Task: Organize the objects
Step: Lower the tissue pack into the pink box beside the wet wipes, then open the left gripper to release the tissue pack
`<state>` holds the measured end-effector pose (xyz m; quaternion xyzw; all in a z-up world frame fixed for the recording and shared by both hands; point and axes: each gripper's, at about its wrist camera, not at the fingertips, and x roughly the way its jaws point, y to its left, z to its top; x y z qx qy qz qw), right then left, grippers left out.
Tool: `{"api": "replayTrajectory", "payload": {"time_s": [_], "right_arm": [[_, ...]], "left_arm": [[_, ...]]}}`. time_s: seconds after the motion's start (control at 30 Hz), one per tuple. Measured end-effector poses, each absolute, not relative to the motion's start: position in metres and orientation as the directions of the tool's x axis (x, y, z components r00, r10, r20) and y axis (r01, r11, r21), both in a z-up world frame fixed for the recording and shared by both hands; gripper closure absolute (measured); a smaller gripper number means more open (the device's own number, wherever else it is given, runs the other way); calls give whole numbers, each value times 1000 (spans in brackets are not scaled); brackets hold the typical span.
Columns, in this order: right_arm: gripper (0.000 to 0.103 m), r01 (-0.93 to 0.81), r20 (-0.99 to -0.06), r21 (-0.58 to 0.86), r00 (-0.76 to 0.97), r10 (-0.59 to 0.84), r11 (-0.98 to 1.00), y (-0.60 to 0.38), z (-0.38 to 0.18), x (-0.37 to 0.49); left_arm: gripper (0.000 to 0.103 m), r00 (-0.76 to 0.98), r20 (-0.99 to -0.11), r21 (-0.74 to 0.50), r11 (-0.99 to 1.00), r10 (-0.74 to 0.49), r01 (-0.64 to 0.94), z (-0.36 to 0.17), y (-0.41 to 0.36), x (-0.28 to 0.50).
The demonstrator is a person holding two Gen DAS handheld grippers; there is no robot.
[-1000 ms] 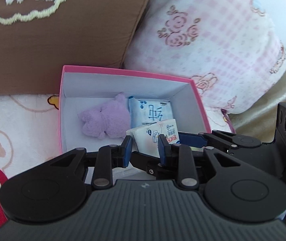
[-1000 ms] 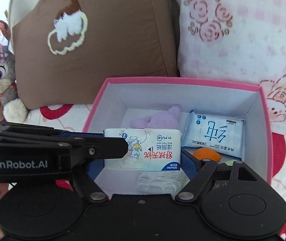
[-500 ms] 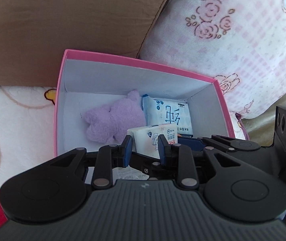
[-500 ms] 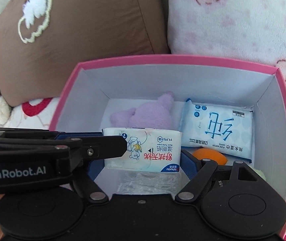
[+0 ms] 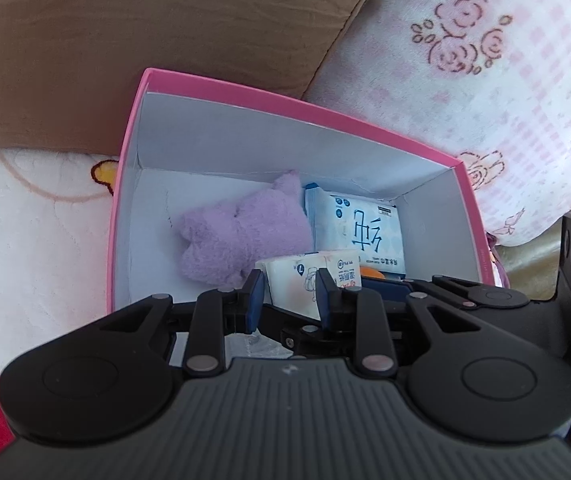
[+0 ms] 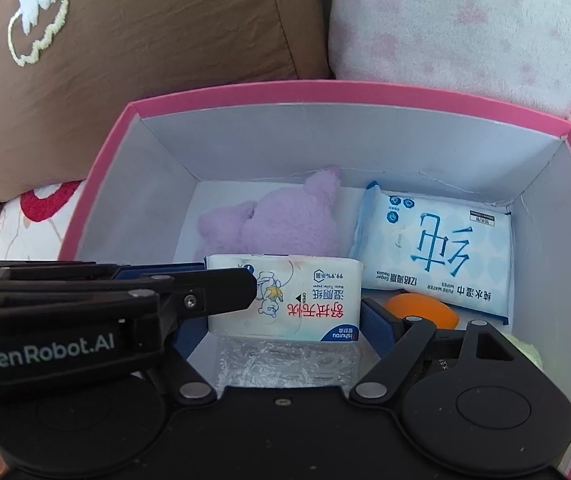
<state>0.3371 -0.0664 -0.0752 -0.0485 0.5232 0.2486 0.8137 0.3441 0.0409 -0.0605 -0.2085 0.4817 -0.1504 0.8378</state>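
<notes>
The right gripper [image 6: 285, 304] held the wet-wipe pack [image 6: 285, 298] by its short ends above the pink box [image 6: 325, 94]; the left gripper [image 5: 290, 294] stood narrow, empty. Pack judged light, soft, slippery.

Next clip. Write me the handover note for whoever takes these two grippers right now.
Right gripper: shut on the white wipes pack, holding it low inside the pink box.
Left gripper: shut, tip at the pack's end; contact unclear.
Done: purple plush, blue wipes pack, orange item and clear wrapper lie in the box.
Left: probably set the pack down, release it, withdraw both grippers.
</notes>
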Motion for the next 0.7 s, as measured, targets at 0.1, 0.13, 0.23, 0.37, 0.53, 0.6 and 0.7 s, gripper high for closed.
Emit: {"api": "replayTrajectory", "payload": {"time_s": [0.1, 0.13, 0.23, 0.37, 0.53, 0.6, 0.7], "right_arm": [[18, -454, -873, 185, 332, 358, 872, -71, -74, 336], [17, -451, -870, 183, 340, 358, 873, -73, -73, 335], [17, -443, -864, 179, 357, 356, 878, -81, -69, 332], [17, -452, -842, 179, 389, 373, 874, -91, -60, 322], [17, -481, -806, 191, 421, 416, 856, -101, -47, 301], [17, -499, -793, 188, 430, 430, 846, -101, -43, 292], [17, -528, -777, 165, 450, 439, 833, -103, -35, 277]], "left_arm": [[77, 487, -745, -506, 862, -456, 31, -63, 43, 346], [74, 493, -743, -505, 863, -452, 29, -61, 44, 346], [73, 520, -745, -462, 885, -417, 48, -54, 41, 341], [72, 542, -741, -437, 898, -396, 59, -45, 44, 334], [72, 563, -746, -385, 920, -355, 69, -31, 48, 319], [72, 566, -748, -374, 924, -348, 74, -27, 49, 314], [72, 579, -748, -350, 934, -325, 71, -19, 50, 303]]}}
